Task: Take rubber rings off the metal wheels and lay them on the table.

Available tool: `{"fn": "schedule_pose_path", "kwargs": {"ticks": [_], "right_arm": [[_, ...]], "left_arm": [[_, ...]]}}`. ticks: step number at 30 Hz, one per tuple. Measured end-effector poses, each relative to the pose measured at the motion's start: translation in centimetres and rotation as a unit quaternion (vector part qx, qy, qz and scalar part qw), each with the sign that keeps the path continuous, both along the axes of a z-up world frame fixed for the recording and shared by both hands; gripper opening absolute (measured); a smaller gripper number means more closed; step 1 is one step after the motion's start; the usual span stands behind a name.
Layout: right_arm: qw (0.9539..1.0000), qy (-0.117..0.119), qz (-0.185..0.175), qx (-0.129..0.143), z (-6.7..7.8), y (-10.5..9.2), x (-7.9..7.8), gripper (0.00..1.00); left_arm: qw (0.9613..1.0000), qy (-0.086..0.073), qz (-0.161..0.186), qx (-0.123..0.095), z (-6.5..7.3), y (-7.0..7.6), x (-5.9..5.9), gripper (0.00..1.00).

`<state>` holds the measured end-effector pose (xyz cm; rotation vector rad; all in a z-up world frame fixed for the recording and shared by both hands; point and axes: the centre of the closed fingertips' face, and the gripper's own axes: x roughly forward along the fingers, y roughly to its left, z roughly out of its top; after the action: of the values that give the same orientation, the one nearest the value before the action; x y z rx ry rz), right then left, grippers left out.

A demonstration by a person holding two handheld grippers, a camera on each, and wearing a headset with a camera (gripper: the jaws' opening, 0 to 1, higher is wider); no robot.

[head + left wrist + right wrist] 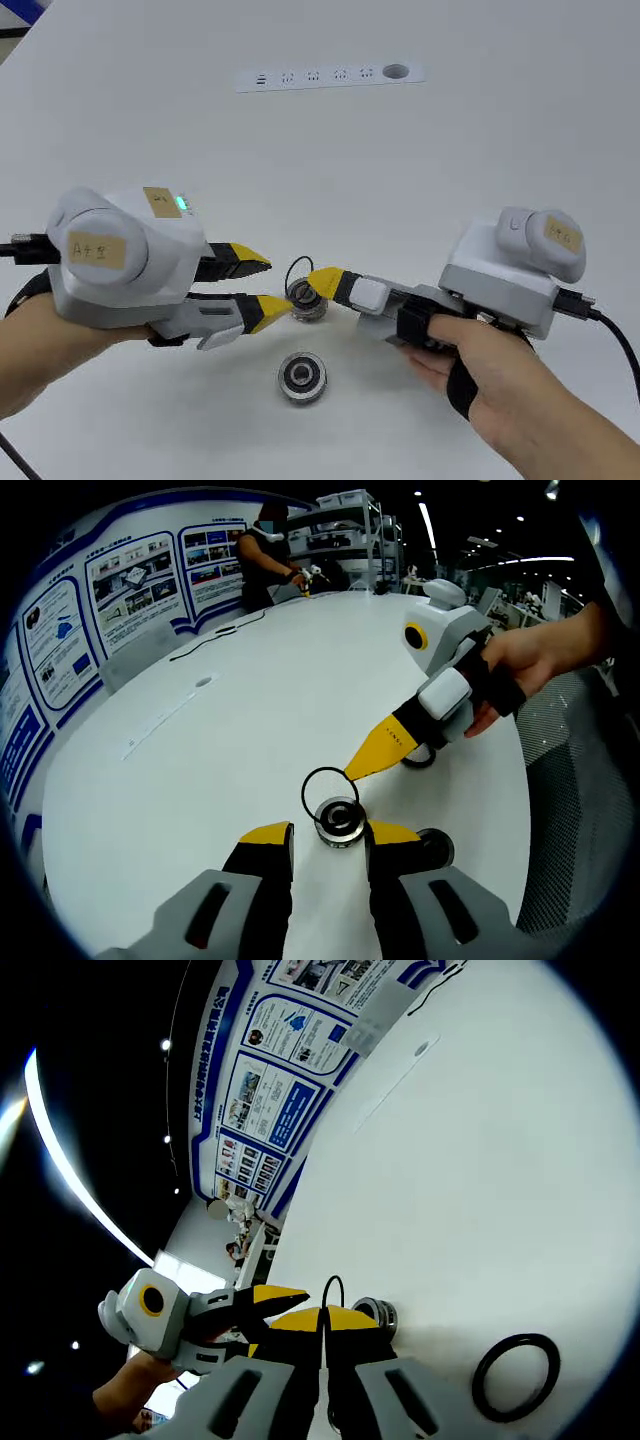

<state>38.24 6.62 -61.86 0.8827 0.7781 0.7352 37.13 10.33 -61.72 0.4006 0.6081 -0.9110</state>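
rt tool (322, 1315) tips on ring (304, 792), by wheel (338, 818)

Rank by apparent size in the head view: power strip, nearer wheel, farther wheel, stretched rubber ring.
1. power strip: largest, though farthest.
2. nearer wheel and farther wheel: alike, the farther partly hidden; unranked.
3. rubber ring: smallest, a thin loop.

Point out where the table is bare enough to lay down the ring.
Bare: the wide stretch of table beyond the jaws, up to the power strip. Crowded: near the person, where the left gripper, the right gripper pinching the rubber ring, the far wheel and the near wheel cluster.
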Motion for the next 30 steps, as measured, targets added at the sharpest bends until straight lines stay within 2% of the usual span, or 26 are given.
{"fn": "schedule_pose_path", "kwargs": {"ticks": [7, 15, 18, 20, 24, 30], "right_arm": [[0.9997, -0.001, -0.025, -0.003, 0.4, -3.2, 0.3, 0.01], [0.9979, 0.022, -0.061, -0.005, -0.4, -7.3, -0.3, 0.02], [0.9968, 0.030, -0.074, -0.010, -0.9, -8.5, -0.8, 0.02], [0.9961, 0.035, -0.080, -0.008, -1.0, -9.0, -1.2, 0.02], [0.9953, 0.043, -0.086, -0.014, -1.4, -9.7, -2.2, 0.02], [0.9939, 0.063, -0.091, -0.010, -2.1, -9.8, -3.7, 0.02]], "left_arm": [[0.9996, -0.014, 0.012, -0.023, 1.2, -0.1, 0.0, 0.32], [0.9986, -0.031, 0.025, -0.036, 2.2, 0.3, -0.6, 0.34], [0.9978, -0.030, 0.038, -0.045, 2.0, 1.0, -0.8, 0.35], [0.9972, -0.025, 0.048, -0.052, 1.9, 1.4, -1.0, 0.36], [0.9950, -0.027, 0.066, -0.070, 2.3, 2.0, -1.3, 0.38], [0.9913, -0.036, 0.092, -0.088, 3.1, 2.8, -1.5, 0.40]]}}
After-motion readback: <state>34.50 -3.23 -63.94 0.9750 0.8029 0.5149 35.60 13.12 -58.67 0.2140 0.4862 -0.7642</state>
